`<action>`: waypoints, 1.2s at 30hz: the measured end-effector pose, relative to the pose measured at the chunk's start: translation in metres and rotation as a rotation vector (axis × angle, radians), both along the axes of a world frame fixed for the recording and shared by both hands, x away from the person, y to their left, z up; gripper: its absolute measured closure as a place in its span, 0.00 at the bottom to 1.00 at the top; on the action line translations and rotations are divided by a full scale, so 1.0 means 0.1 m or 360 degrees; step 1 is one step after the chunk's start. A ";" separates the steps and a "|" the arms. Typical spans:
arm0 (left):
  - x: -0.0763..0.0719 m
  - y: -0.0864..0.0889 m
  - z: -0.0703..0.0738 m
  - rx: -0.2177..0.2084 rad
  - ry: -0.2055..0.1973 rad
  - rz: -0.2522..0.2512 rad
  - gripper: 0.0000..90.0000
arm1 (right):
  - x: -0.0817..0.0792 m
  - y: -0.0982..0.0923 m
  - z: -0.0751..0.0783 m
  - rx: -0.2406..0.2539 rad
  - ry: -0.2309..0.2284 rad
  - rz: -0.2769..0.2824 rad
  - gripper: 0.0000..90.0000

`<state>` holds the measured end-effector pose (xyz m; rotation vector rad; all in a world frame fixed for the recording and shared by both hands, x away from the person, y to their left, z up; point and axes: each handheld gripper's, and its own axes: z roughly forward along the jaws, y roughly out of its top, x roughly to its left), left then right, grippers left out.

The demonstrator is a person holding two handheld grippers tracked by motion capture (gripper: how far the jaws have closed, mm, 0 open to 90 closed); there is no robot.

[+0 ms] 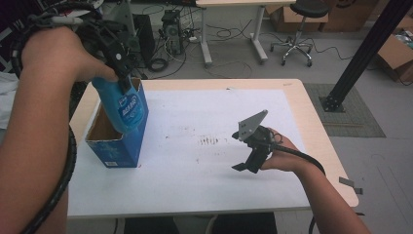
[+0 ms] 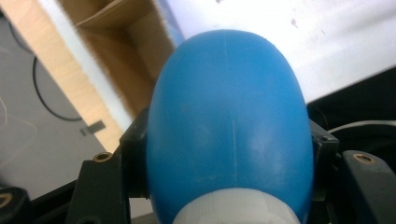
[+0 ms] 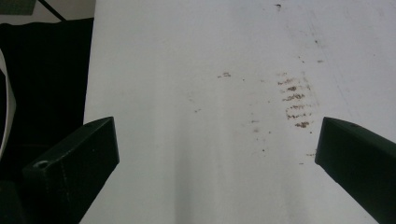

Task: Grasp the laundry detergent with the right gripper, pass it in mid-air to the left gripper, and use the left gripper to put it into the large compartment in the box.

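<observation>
My left gripper (image 1: 124,80) is shut on a blue plastic bottle (image 1: 122,111) with a label. It holds the bottle cap end up, over the open top of a blue cardboard box (image 1: 117,152) at the table's left. In the left gripper view the black jaws press both sides of the bottle (image 2: 229,116) just above its white cap, and the box's brown inside (image 2: 116,46) lies beyond. My right gripper (image 1: 247,165) hovers low over the white sheet (image 1: 195,180) right of centre. Its jaws (image 3: 217,154) stand wide open with nothing between them.
Brown smudges (image 1: 209,141) mark the sheet's middle, also seen as smudges (image 3: 294,100) ahead of the right jaws. Beyond the wooden table's far edge are a desk, an office chair (image 1: 298,29) and computers with cables on the floor. A black post (image 1: 365,53) stands at the right.
</observation>
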<state>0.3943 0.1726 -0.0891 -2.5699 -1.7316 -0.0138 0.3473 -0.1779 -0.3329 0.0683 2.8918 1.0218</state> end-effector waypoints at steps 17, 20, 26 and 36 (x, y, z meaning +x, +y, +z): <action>0.22 0.55 -0.13 0.0036 -0.0034 0.0408 0.42 | 0.01 0.00 -0.02 -0.0025 -0.0003 -0.0009 0.00; 0.25 0.61 -0.22 0.0036 -0.0015 0.0433 0.42 | 0.01 0.00 -0.04 -0.0027 0.0003 -0.0014 0.00; 0.30 0.64 -0.42 0.0045 0.0016 0.0436 0.42 | 0.01 0.01 -0.07 -0.0029 0.0009 -0.0019 0.00; 0.39 0.65 -0.97 0.0042 0.0092 0.0441 0.42 | -0.01 0.03 -0.08 -0.0028 0.0011 -0.0017 0.00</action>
